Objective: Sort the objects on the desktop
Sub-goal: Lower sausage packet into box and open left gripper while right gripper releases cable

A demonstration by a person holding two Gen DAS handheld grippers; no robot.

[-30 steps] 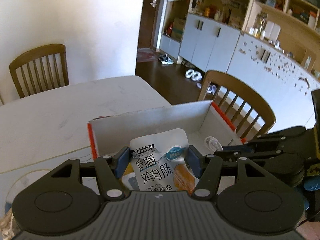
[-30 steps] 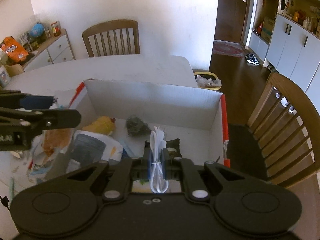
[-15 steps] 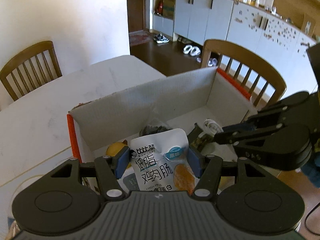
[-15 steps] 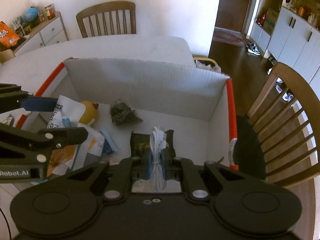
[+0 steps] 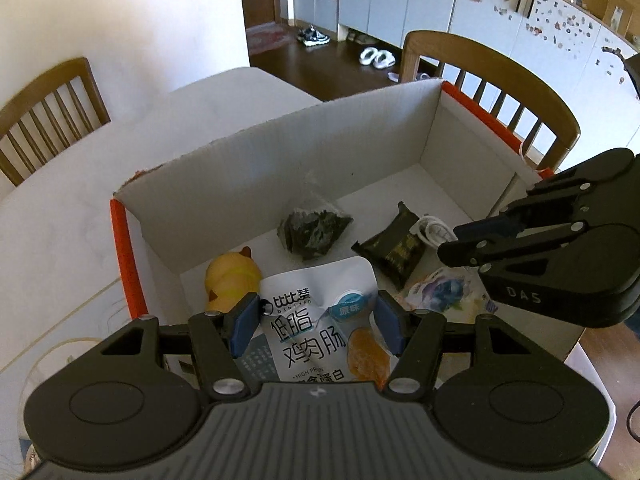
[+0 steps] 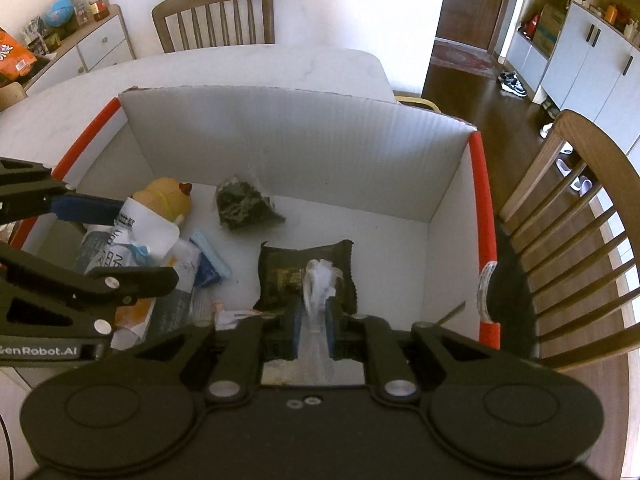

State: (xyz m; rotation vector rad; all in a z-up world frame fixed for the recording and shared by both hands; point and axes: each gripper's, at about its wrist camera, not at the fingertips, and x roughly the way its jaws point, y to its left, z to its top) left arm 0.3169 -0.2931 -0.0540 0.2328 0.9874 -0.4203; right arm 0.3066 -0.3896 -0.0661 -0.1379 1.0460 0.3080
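A white cardboard box (image 5: 280,168) with orange edges stands on the table; it also shows in the right wrist view (image 6: 296,128). My left gripper (image 5: 316,326) is shut on a white snack pouch (image 5: 320,328) over the box's near left part. My right gripper (image 6: 314,316) is shut on a coiled white cable (image 6: 318,280), low over a dark packet (image 6: 280,272) on the box floor. In the left wrist view the right gripper (image 5: 460,240) holds the cable (image 5: 434,232) beside that dark packet (image 5: 396,250).
Inside the box lie a yellow duck toy (image 5: 230,280), a dark seaweed bag (image 5: 312,228) and some small packets (image 5: 440,292). Wooden chairs (image 5: 492,92) (image 6: 216,12) stand around the white table (image 5: 60,208). Cabinets line the far wall.
Both grippers have moved forward and down over the box, still holding their items. The cable now hangs just above the dark packet.
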